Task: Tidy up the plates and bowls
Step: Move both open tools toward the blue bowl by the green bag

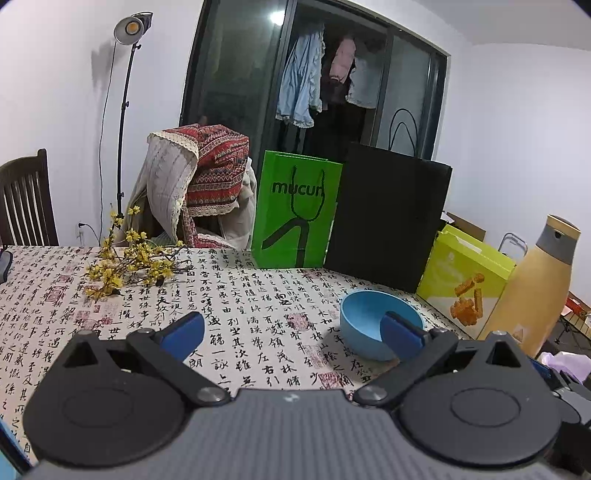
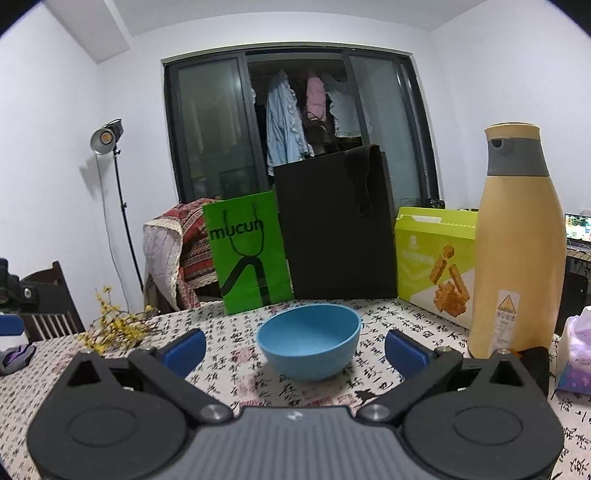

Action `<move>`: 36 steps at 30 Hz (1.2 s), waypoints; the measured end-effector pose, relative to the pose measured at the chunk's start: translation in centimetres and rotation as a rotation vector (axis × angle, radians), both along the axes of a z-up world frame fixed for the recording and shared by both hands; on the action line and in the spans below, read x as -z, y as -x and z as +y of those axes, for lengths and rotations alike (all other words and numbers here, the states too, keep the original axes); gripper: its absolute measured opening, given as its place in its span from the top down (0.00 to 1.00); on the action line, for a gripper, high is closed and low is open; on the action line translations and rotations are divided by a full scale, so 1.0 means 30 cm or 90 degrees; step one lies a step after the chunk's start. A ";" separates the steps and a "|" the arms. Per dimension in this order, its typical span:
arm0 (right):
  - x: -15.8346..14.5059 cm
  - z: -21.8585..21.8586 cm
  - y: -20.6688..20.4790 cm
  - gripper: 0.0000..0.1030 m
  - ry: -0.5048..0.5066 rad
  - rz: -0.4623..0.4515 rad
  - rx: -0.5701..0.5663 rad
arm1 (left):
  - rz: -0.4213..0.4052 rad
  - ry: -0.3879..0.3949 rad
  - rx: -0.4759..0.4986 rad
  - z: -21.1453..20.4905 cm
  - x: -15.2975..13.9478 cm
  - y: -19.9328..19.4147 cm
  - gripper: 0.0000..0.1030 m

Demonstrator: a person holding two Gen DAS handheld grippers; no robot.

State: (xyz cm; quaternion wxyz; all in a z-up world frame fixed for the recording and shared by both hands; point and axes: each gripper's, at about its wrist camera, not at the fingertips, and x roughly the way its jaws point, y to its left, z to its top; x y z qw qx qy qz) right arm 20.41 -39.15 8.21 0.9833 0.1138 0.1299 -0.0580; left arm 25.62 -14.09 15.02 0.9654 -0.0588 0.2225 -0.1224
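1. Right gripper (image 2: 294, 349) low over the surface (image 2: 236, 373), its blue-padded fingers (image 2: 184, 349) spread wide, holding nothing.
2. Blue bowl (image 2: 309, 341) sits upright on the patterned cloth, straight ahead of the right gripper and centred in the gap between its fingers; not touched.
3. Left gripper (image 1: 291, 334) likewise spread wide and empty. From its camera the bowl (image 1: 373, 323) lies off to the right, partly behind the right-hand finger (image 1: 402, 334); whether they touch I cannot tell.
4. Sprig of yellow flowers (image 1: 129, 264) lying flat on the cloth, left side, well apart from the bowl.
5. Tall tan bottle (image 2: 517, 243) with a grey collar stands upright to the right of the bowl.
6. Behind the bowl, in a row at the far edge: green paper bag (image 2: 251, 254), black bag (image 2: 336, 225), lime snack box (image 2: 432, 258).
7. Beyond the surface: chair draped in patterned cloth (image 1: 207, 177), lamp on a stand (image 1: 129, 27), clothes hanging behind dark glass doors (image 2: 295, 118).
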 end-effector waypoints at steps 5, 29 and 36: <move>-0.010 -0.022 -0.042 0.00 -0.001 0.004 0.005 | 0.019 -0.002 -0.002 -0.036 0.003 -0.057 0.00; -0.064 -0.158 -0.316 0.00 -0.023 0.031 0.036 | 0.065 0.011 -0.055 -0.145 0.000 -0.355 0.00; -0.059 -0.207 -0.402 0.00 -0.037 0.042 0.053 | 0.082 0.006 -0.066 -0.188 0.011 -0.444 0.00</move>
